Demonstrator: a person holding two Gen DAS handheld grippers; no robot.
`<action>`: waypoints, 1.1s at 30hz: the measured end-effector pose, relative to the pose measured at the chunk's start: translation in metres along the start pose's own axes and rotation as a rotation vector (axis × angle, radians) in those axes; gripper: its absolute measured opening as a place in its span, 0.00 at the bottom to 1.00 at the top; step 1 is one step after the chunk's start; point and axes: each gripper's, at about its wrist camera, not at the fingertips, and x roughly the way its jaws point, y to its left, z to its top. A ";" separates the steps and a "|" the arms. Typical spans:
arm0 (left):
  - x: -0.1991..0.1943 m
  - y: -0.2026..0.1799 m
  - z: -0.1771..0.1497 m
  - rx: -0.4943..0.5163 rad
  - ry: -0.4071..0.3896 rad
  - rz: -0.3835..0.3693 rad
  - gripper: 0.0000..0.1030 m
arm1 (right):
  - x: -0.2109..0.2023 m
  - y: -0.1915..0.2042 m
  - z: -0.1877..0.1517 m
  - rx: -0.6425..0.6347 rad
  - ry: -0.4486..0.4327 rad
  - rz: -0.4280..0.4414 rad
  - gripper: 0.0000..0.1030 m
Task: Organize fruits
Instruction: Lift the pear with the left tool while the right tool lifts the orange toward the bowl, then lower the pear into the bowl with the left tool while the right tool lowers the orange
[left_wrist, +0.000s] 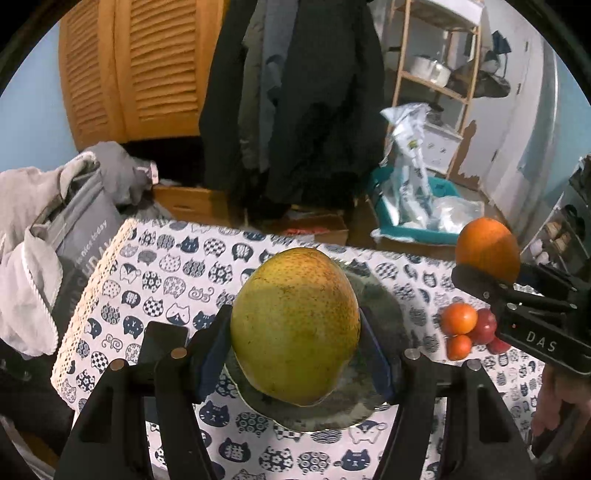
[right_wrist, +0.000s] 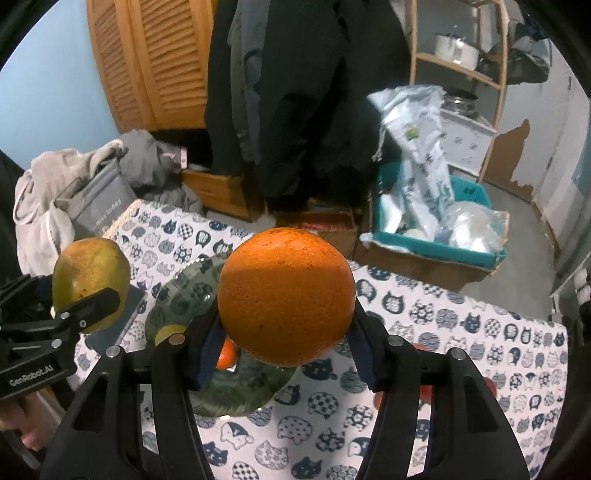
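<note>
My left gripper (left_wrist: 295, 328) is shut on a large green-yellow pear (left_wrist: 295, 325) and holds it above a round glass plate (left_wrist: 384, 302). The pear also shows in the right wrist view (right_wrist: 88, 273), at the left. My right gripper (right_wrist: 286, 325) is shut on a big orange (right_wrist: 286, 295), held above the table to the right of the plate (right_wrist: 184, 295). The orange shows in the left wrist view (left_wrist: 487, 247) at the right. Several small red and orange fruits (left_wrist: 469, 328) lie on the cat-print tablecloth (left_wrist: 166, 273) below the right gripper.
A grey bag and clothes (left_wrist: 55, 236) sit at the table's left edge. Beyond the table are hanging coats (left_wrist: 295, 92), a teal bin with plastic bags (left_wrist: 417, 199), cardboard boxes and a wooden shelf (left_wrist: 436, 66).
</note>
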 end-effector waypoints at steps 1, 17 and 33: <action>0.007 0.002 -0.001 -0.003 0.015 0.005 0.65 | 0.008 0.002 0.000 -0.002 0.012 0.005 0.58; 0.113 0.029 -0.013 -0.083 0.203 0.015 0.65 | 0.101 0.006 -0.001 0.023 0.174 0.063 0.58; 0.169 0.033 -0.017 -0.090 0.288 0.026 0.65 | 0.139 0.000 -0.013 0.036 0.237 0.064 0.58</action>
